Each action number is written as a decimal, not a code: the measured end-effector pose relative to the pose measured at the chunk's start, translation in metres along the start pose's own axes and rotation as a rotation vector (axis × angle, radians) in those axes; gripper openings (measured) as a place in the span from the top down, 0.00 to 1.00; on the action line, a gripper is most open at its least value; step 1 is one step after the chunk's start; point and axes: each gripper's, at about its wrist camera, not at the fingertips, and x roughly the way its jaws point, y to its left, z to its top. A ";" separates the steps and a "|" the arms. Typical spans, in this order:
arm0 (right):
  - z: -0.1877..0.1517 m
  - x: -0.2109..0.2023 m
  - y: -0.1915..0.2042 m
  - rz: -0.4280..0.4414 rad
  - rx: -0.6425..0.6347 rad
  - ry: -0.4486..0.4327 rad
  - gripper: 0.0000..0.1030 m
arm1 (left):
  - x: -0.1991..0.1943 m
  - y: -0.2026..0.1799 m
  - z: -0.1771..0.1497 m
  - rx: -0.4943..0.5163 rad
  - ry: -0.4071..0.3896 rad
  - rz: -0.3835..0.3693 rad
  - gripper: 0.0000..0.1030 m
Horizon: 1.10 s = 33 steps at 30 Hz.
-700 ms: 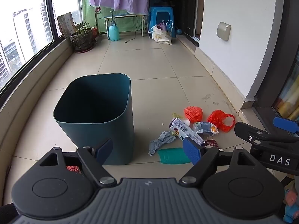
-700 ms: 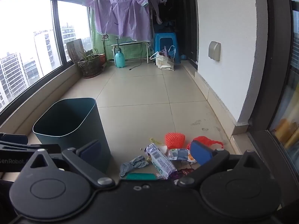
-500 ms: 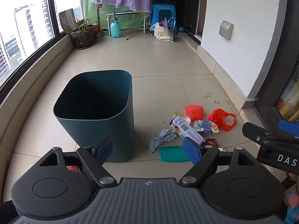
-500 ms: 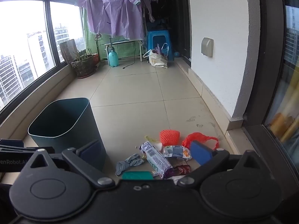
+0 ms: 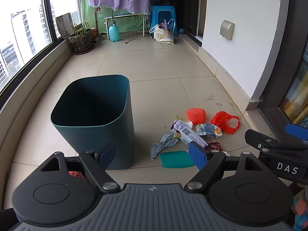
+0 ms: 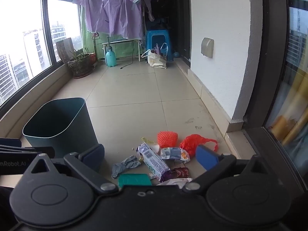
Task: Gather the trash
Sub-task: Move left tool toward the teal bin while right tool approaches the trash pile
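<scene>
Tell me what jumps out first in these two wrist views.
The dark green bin stands open on the tiled floor at left. Right of it lies a scatter of trash: an orange net, a red plastic bag, a long white wrapper and a flat green piece. Both the left gripper and right gripper hang above with jaws wide, holding nothing.

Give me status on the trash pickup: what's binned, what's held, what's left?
Done: nothing visibly; the part of the teal bin's inside that shows is bare. In hand: nothing; left gripper and right gripper are both open and empty. Left: the whole pile on the floor beside the bin, including the orange net, red bag, biscuit wrapper, grey rag and green sheet.
</scene>
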 end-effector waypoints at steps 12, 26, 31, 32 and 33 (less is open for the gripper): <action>-0.002 0.002 0.002 0.010 0.005 0.032 0.02 | 0.002 0.004 -0.002 -0.008 0.006 0.005 0.20; -0.002 0.007 -0.001 0.012 0.012 0.059 0.02 | 0.005 0.008 0.000 -0.021 0.012 0.006 0.20; -0.001 0.009 -0.001 0.007 0.012 0.070 0.03 | 0.006 0.012 0.003 -0.036 0.026 0.010 0.20; -0.001 0.010 -0.001 0.007 0.013 0.071 0.02 | 0.006 0.012 0.004 -0.033 0.027 0.013 0.20; 0.000 0.010 -0.001 0.007 0.014 0.075 0.03 | 0.007 0.011 0.004 -0.030 0.029 0.013 0.20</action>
